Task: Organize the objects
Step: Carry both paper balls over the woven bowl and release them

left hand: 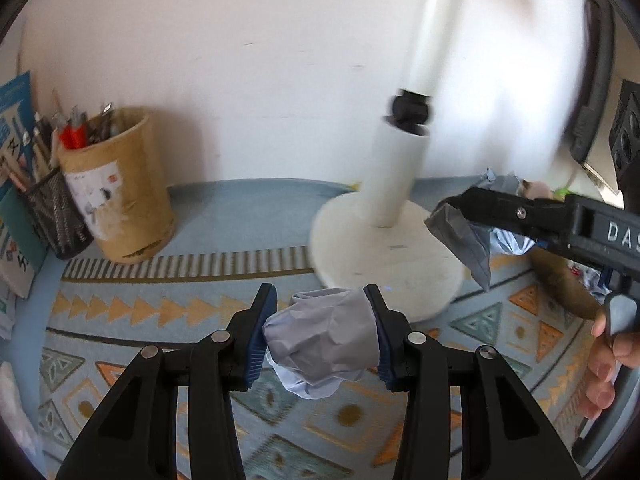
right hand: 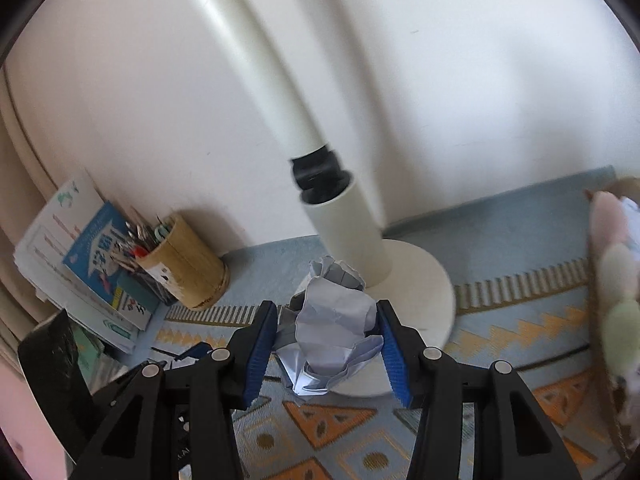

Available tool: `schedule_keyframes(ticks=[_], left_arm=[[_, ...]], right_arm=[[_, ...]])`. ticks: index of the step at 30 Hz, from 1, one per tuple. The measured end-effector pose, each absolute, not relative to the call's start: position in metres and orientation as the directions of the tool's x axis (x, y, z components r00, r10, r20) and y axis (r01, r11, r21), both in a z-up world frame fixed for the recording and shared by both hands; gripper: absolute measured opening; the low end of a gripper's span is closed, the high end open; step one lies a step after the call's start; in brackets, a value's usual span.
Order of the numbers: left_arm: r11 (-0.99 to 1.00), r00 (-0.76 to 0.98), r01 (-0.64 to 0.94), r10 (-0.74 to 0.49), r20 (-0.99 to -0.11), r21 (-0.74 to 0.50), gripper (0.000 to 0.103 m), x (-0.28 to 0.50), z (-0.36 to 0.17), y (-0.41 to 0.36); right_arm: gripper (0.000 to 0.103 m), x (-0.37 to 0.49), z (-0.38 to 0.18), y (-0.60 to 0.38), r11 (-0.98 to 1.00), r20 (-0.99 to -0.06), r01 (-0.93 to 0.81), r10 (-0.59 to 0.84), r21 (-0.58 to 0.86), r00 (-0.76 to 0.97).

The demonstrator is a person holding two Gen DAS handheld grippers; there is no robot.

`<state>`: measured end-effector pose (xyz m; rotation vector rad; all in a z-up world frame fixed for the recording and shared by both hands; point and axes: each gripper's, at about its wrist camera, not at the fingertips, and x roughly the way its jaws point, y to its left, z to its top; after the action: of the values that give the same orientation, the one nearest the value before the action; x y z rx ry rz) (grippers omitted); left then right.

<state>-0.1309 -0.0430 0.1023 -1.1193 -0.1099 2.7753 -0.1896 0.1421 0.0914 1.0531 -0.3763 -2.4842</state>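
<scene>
My left gripper [left hand: 320,332] is shut on a crumpled pale-blue paper ball [left hand: 320,340], held above the patterned tablecloth [left hand: 160,320]. My right gripper [right hand: 327,340] is shut on another crumpled pale paper wad [right hand: 332,332], also held above the cloth. In the left wrist view the right gripper [left hand: 452,208] reaches in from the right with its grey paper [left hand: 468,240] hanging near the white lamp base [left hand: 384,264]. A hand [left hand: 608,364] holds its handle.
A white lamp stand [right hand: 344,232] on a round base stands at the wall. A tan pen holder [left hand: 120,188] and a black mesh cup [left hand: 56,216] with pens sit left, beside stacked booklets [right hand: 80,264]. Pastel soft items [right hand: 616,280] lie at the right.
</scene>
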Motion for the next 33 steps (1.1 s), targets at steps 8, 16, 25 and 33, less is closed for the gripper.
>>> schedule_keyframes(ticks=[8, 16, 25, 33], left_arm=[[-0.976, -0.726, -0.206, 0.203, -0.657, -0.073, 0.041, -0.122, 0.141, 0.022], [-0.946, -0.741, -0.322, 0.268, -0.616, -0.026, 0.041, -0.131, 0.175, 0.097], [-0.909, -0.721, -0.411, 0.367, -0.588, -0.063, 0.041, -0.153, 0.196, 0.176], [-0.875, -0.686, -0.481, 0.413, -0.599, -0.051, 0.041, -0.171, 0.192, 0.236]], right_arm=[[0.049, -0.167, 0.135, 0.209, -0.861, -0.548, 0.242, -0.477, 0.447, -0.687], [0.049, -0.147, 0.181, 0.303, -0.851, -0.468, 0.183, -0.437, 0.492, -0.768], [0.049, -0.140, 0.197, 0.400, -0.876, -0.477, 0.067, -0.323, 0.478, -0.817], [0.049, -0.152, 0.185, 0.436, -0.884, -0.514, 0.012, -0.282, 0.467, -0.810]])
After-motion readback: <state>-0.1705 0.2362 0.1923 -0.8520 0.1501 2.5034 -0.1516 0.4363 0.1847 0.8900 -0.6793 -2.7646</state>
